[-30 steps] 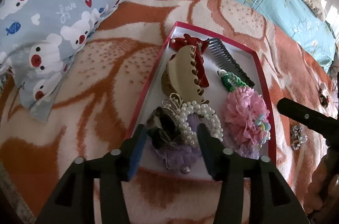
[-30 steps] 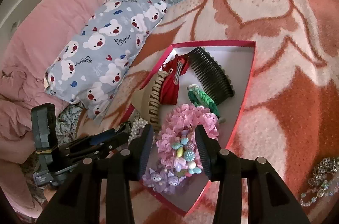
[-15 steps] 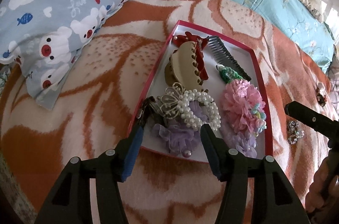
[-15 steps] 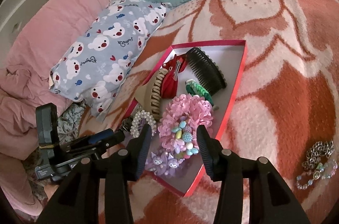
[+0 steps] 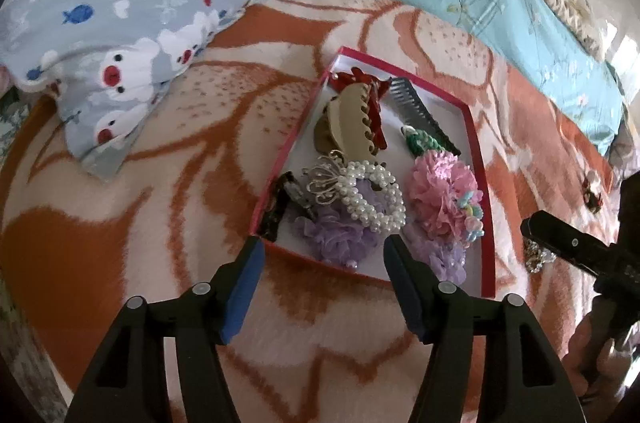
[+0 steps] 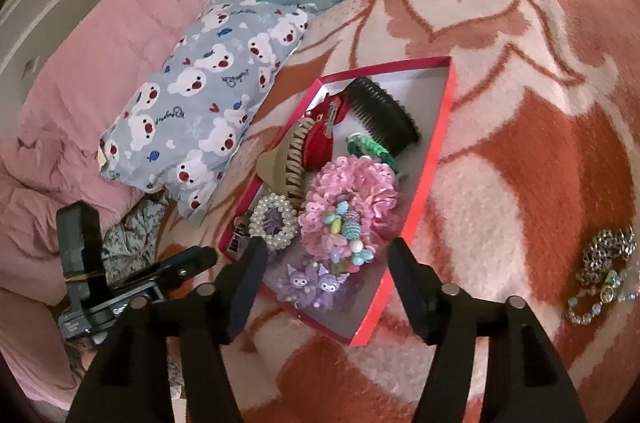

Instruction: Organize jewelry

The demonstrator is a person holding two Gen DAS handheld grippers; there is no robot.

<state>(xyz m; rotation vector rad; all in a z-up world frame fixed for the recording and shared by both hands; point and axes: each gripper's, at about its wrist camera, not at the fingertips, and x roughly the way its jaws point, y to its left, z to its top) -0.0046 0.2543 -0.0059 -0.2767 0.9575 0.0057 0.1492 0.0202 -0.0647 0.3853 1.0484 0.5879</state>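
bracelets point(image 6: 606, 273) right of red box point(image 6: 438, 143) blurred, count unclear | left gripper point(image 5: 322, 253) wide, empty, now backed off box | right gripper point(image 6: 326, 255) wide, empty, higher than before

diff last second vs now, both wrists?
Left claw backed out of the red box: a second ago its open fingers straddled the dark hair clip and pearl scrunchie inside; now it sits outside the near edge, empty. The clip lies by the left wall. Right claw also pulled back from over the pink flower scrunchie, open. Other items and the bracelets on the blanket unchanged.
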